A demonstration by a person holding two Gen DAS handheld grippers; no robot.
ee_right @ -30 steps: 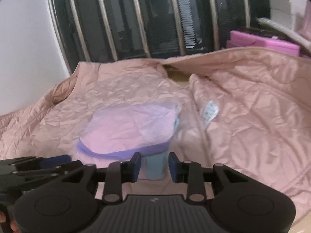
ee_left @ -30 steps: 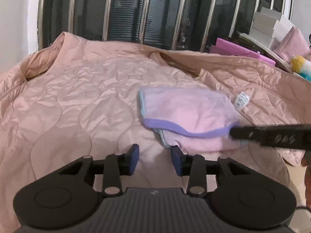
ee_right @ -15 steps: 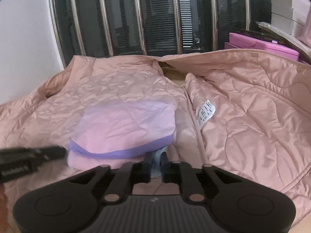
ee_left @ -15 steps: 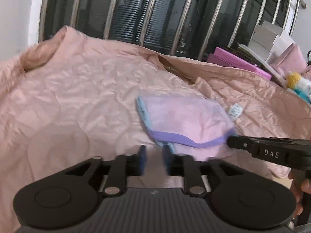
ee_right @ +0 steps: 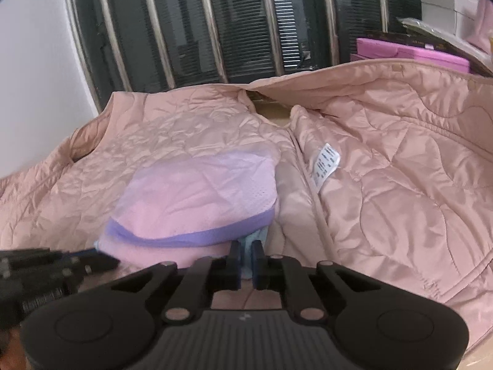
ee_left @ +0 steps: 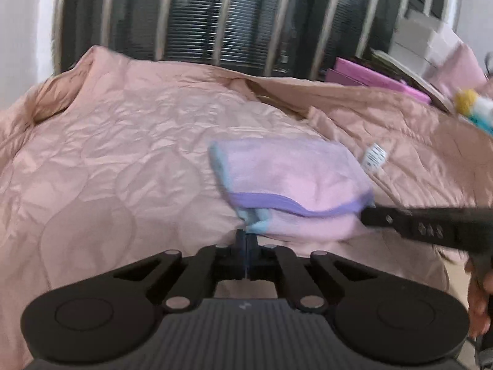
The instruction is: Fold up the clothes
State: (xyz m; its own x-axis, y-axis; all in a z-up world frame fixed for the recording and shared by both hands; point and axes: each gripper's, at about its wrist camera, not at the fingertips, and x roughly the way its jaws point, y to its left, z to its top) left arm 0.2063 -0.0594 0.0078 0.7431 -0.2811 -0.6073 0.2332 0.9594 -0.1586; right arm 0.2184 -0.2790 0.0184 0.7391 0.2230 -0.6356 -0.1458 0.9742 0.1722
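A folded pink garment (ee_left: 292, 178) (ee_right: 200, 191) with a purple band and a light blue edge lies on an open pink quilted jacket (ee_left: 123, 154) (ee_right: 385, 185). My left gripper (ee_left: 246, 236) (ee_right: 92, 254) has its jaws closing together at the garment's near left corner, and the blue corner meets its tips. At the near right corner my right gripper (ee_right: 245, 252) (ee_left: 366, 212) is closing, with the light blue edge pinched between its pads. The garment's underside is hidden.
The jacket's white care label (ee_left: 374, 157) (ee_right: 326, 163) lies just right of the garment. A barred window (ee_left: 215, 15) stands behind. Pink boxes (ee_left: 369, 77) (ee_right: 409, 51) and a soft toy (ee_left: 474, 108) sit at the back right. A hand (ee_left: 477, 302) shows at the right edge.
Both grippers went from open to shut. The left one closed at the garment's near left corner, the right one on the light blue edge. The garment's near edge is slightly lifted.
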